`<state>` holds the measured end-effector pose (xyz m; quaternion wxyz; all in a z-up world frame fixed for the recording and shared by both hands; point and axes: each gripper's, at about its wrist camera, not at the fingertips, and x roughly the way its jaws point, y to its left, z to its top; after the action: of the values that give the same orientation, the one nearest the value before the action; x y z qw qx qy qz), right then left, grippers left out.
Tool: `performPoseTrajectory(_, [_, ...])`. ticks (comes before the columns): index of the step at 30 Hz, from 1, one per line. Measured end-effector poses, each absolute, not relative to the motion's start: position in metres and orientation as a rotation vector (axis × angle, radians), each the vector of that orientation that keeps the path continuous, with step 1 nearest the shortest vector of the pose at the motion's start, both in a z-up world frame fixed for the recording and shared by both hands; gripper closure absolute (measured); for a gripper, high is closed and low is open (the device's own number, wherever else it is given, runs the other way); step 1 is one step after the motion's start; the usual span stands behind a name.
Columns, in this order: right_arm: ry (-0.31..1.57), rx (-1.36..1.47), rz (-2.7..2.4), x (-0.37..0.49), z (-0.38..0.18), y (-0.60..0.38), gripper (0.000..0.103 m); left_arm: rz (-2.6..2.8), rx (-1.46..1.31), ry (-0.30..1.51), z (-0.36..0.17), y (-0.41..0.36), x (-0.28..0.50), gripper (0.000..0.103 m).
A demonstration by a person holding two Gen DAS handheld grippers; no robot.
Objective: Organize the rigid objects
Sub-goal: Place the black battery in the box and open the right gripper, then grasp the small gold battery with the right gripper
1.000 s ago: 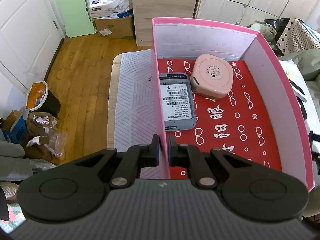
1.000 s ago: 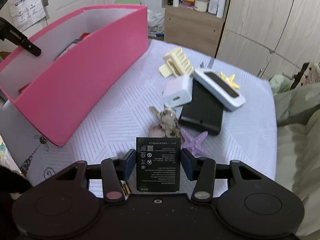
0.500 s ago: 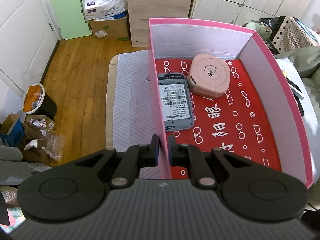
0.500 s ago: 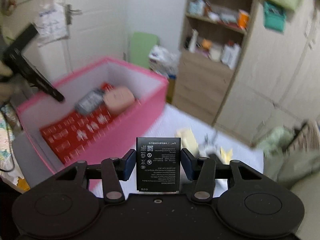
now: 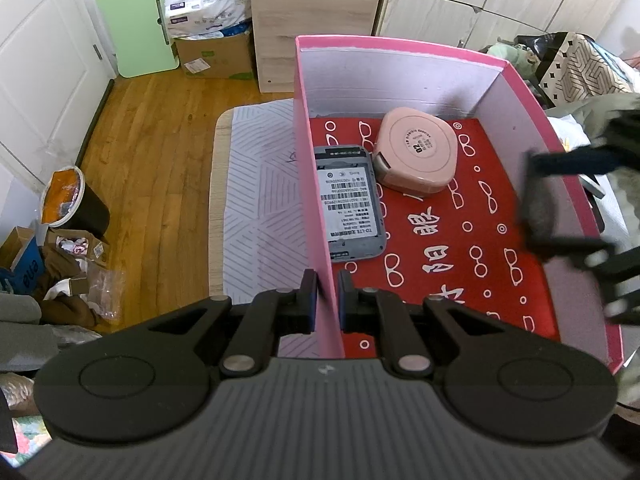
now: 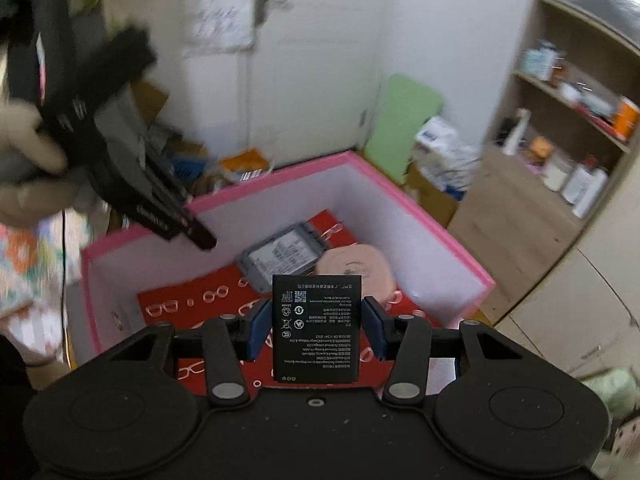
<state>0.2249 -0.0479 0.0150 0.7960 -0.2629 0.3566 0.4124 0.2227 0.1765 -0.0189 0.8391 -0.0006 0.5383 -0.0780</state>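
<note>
My left gripper (image 5: 325,296) is shut on the left wall of the pink box (image 5: 310,184), which has a red patterned floor. Inside lie a grey router with a label (image 5: 350,210) and a round pink case (image 5: 416,154). My right gripper (image 6: 317,328) is shut on a black battery (image 6: 316,328) and holds it above the box's open top (image 6: 420,216). In the left wrist view the right gripper (image 5: 560,200) shows blurred over the box's right wall. The left gripper (image 6: 160,208) shows at the box's left rim in the right wrist view.
The box stands on a table with a white striped cloth (image 5: 260,200). A wooden floor (image 5: 152,160), a bin (image 5: 70,200), a cardboard box (image 5: 216,52) and a wooden cabinet (image 5: 312,20) lie beyond. Shelves (image 6: 580,100) stand to the right.
My right gripper has carried the battery from over the table items up and across to above the box's inside. My left gripper keeps its hold on the box wall.
</note>
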Motion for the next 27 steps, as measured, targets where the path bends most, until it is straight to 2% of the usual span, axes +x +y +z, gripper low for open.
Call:
performPoseTrajectory(9, [0.836,-0.854,1.003,0.235,-0.036,0.006,0.049,-0.180,-0.011,1.134,-0.019,0.180,0.222,0.093])
performPoseTrajectory(16, [0.723,-1.029,1.035,0.229,-0.054,0.019,0.048,-0.184,-0.015,1.131,-0.019,0.181,0.222,0.093])
performPoseTrajectory(18, [0.682,-1.000,1.002,0.226,-0.049,0.014,0.036,-0.185,-0.018,1.131,-0.018,0.181,0.222,0.092])
performPoseTrajectory(25, [0.622,-0.656,0.921,0.222,0.000,-0.045,0.035,-0.188,-0.026,1.125,-0.018,0.183,0.222,0.092])
performPoseTrajectory(27, [0.643,-0.538,0.845,0.224,0.011,-0.068,0.028,-0.188,-0.032,1.124,-0.019,0.184,0.221,0.092])
